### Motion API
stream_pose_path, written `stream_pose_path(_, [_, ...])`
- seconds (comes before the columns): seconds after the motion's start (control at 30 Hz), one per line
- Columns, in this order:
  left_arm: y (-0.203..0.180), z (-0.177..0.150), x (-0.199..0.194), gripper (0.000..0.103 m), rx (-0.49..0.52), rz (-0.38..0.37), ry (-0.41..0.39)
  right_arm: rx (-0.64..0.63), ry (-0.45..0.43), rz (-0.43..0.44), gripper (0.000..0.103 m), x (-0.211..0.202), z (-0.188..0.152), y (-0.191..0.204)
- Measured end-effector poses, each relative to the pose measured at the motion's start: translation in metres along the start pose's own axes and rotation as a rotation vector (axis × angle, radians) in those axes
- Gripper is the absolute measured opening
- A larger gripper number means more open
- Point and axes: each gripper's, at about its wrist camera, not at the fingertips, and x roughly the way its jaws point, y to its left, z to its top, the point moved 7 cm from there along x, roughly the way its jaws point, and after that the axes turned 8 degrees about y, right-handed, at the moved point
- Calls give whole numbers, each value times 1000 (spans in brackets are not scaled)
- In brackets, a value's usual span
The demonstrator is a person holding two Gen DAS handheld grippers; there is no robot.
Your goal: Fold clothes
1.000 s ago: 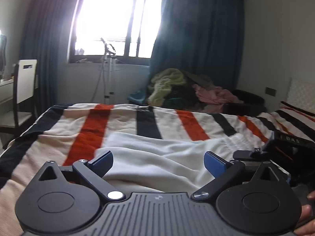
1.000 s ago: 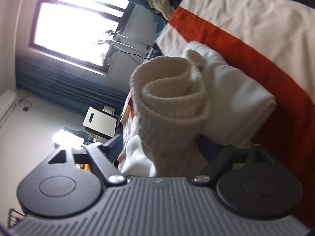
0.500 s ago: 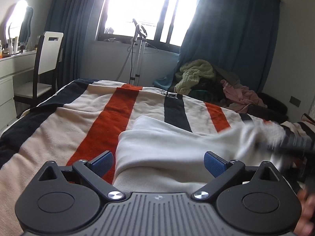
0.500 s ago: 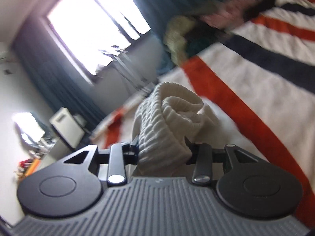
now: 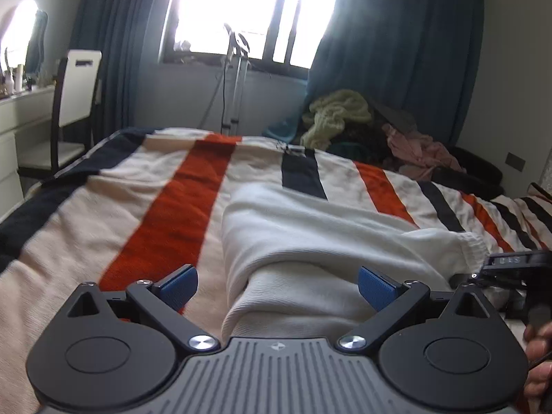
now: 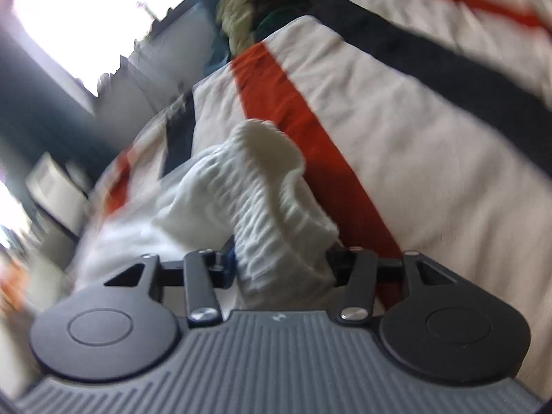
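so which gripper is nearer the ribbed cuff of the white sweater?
Right. The right gripper is shut on the ribbed cuff. The left gripper is open, its blue pads either side of another part of the white sweater.

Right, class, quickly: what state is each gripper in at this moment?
Left gripper: open, holding nothing, over the white sweater.
Right gripper: shut on the sweater's ribbed cuff.

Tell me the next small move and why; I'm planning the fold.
Probably close the left gripper on the sweater's ribbed hem. It is open with the hem between its fingers, while the right gripper is already shut on the ribbed cuff. Both ends of the white sweater could then be lifted.
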Motion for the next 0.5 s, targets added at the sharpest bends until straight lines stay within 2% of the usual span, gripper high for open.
stream_pose_path(0.07, [-1,-1,0,100,2,-14,8,-18,12,-39,62,-8,5,7])
stream_pose_path(0.1, [-1,-2,0,100,3,-21,11,-46,9,-77,70,-11,6,12])
stream_pose_path(0.2, [0,-3,-1,100,-13,-37,24,-98,-16,-125,76,-20,-2,13])
stream_pose_path(0.27, [4,-4,2,100,-59,-69,49,-87,4,-129,86,-19,-7,5])
stream_pose_path(0.4, [12,-8,15,100,-179,-172,113,22,114,-60,88,1,-19,-10])
stream_pose_path(0.43, [15,-9,18,100,-210,-185,120,66,129,-37,95,7,-21,-16])
stream_pose_path(0.5, [23,-10,24,101,-270,-206,136,126,137,13,99,15,-25,-21])
